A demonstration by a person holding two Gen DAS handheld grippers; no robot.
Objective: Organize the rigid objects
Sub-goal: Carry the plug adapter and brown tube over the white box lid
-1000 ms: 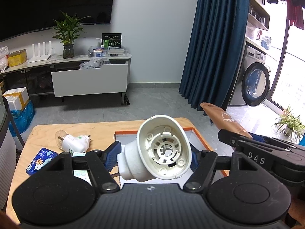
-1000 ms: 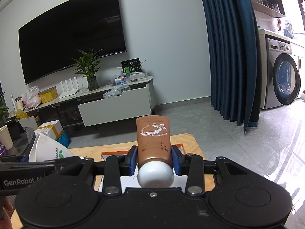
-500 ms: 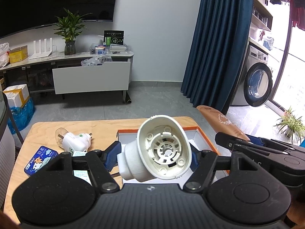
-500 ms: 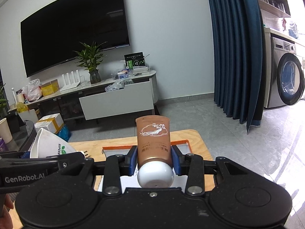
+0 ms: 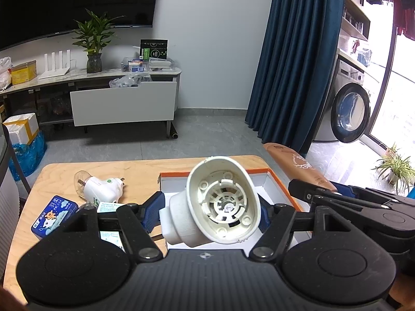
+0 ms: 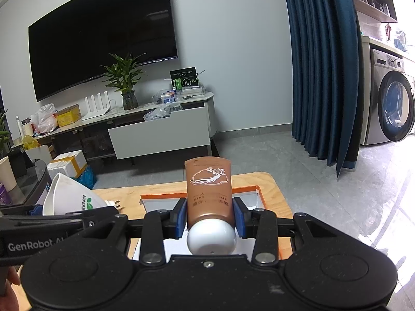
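a: nearest to us, our left tool (image 5: 210, 213) is clamped on the white plastic housing (image 5: 220, 204), its blue pads pressing the narrow neck while the wide ribbed mouth faces us.

b: and our right tool (image 6: 209, 216) is clamped on the brown tube (image 6: 208, 191), white cap toward us, the crimped end pointing away. both things are in the air, above the near part of the orange-rimmed box (image 6: 262, 197).

a: so we judge the step in hand is lowering them into that box. we'd bring one down at a time, since the two tools sit close side by side and could knock each other.

b: agreed. we'd tilt the tube flat along the white floor of the box before we part the pads, or it may roll on its round cap.

a: the housing looks top-heavy at the wide end, so we'd set that mouth down first, well inside the rim.

b: farther out on the surface (image 5: 145, 168) lie the white plug-in device (image 5: 102, 188) and the blue tin (image 5: 54, 216), left of the box. those look like they come next.

a: beyond that, only floor, the tv cabinet and the curtain.
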